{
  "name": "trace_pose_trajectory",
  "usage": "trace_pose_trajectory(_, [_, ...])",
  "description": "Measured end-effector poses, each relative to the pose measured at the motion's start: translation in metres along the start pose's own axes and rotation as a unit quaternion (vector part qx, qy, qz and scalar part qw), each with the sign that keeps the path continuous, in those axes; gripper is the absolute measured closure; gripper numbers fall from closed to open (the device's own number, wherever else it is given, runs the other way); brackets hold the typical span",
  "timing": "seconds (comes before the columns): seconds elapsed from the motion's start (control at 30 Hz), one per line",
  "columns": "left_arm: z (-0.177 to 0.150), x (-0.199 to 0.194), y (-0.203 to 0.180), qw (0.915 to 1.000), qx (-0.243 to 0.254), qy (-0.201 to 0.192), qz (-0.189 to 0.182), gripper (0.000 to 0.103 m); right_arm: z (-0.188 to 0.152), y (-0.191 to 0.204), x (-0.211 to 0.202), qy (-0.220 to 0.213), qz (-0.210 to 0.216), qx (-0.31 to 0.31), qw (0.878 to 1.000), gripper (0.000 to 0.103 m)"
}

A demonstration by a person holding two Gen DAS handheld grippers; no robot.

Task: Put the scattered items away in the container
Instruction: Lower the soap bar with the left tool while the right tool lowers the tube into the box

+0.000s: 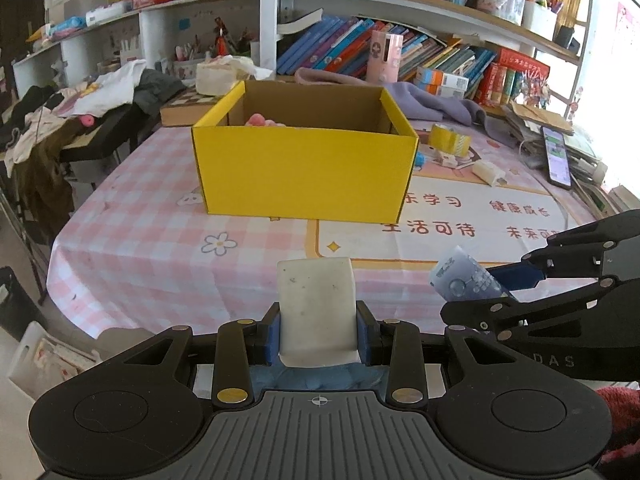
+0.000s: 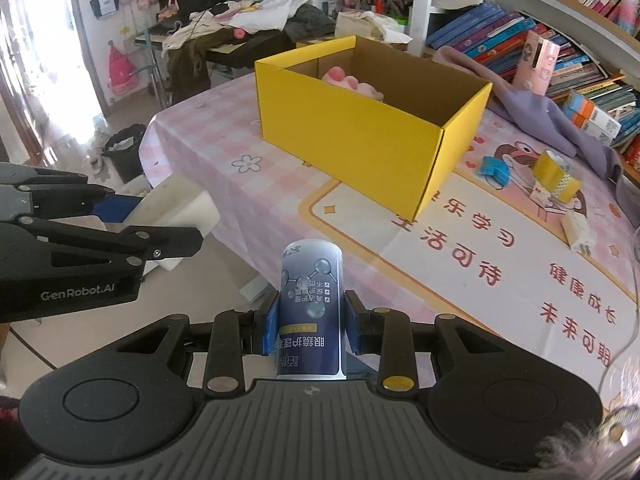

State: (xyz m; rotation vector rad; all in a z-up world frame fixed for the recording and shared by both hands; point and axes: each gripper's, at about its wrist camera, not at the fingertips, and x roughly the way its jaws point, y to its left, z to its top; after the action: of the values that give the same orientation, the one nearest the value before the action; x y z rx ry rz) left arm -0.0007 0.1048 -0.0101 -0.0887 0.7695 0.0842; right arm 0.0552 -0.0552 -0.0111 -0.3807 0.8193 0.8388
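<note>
My left gripper (image 1: 319, 330) is shut on a white foam block (image 1: 317, 304), held near the table's front edge. My right gripper (image 2: 311, 322) is shut on a dark blue can (image 2: 310, 304). The can also shows in the left wrist view (image 1: 466, 278), and the block in the right wrist view (image 2: 176, 208). The open yellow box (image 1: 304, 168) stands ahead on the pink checked tablecloth (image 1: 160, 240), with a pink soft item (image 2: 352, 80) inside. A yellow tape roll (image 2: 554, 174), a blue item (image 2: 494, 168) and a small white pack (image 2: 576, 232) lie to the right of the box.
A purple cloth (image 1: 432, 102) and bookshelves (image 1: 400, 40) lie behind the box. A phone (image 1: 557, 157) and papers sit at the far right. A clothes-covered stand (image 1: 60, 120) is left of the table. A black bin (image 2: 124, 152) stands on the floor.
</note>
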Motion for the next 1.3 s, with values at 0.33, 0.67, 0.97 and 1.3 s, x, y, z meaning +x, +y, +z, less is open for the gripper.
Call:
trace_pose_trajectory(0.33, [0.024, 0.02, 0.006, 0.9998, 0.007, 0.008, 0.017, 0.069, 0.021, -0.018, 0.02, -0.011, 0.024, 0.005, 1.0, 0.072])
trace_pose_trajectory(0.67, [0.075, 0.039, 0.014, 0.999, 0.018, -0.021, 0.034, 0.069, 0.07, -0.051, 0.032, -0.07, 0.053, 0.01, 0.996, 0.072])
trace_pose_trajectory(0.97, [0.138, 0.057, 0.023, 0.9971, 0.02, -0.062, 0.039, 0.069, 0.134, -0.099, 0.037, -0.126, 0.055, 0.047, 0.989, 0.072])
trace_pose_trajectory(1.3, [0.179, 0.118, 0.018, 0.9975, 0.044, -0.038, 0.04, 0.069, 0.187, -0.141, 0.088, -0.114, 0.054, 0.064, 0.99, 0.072])
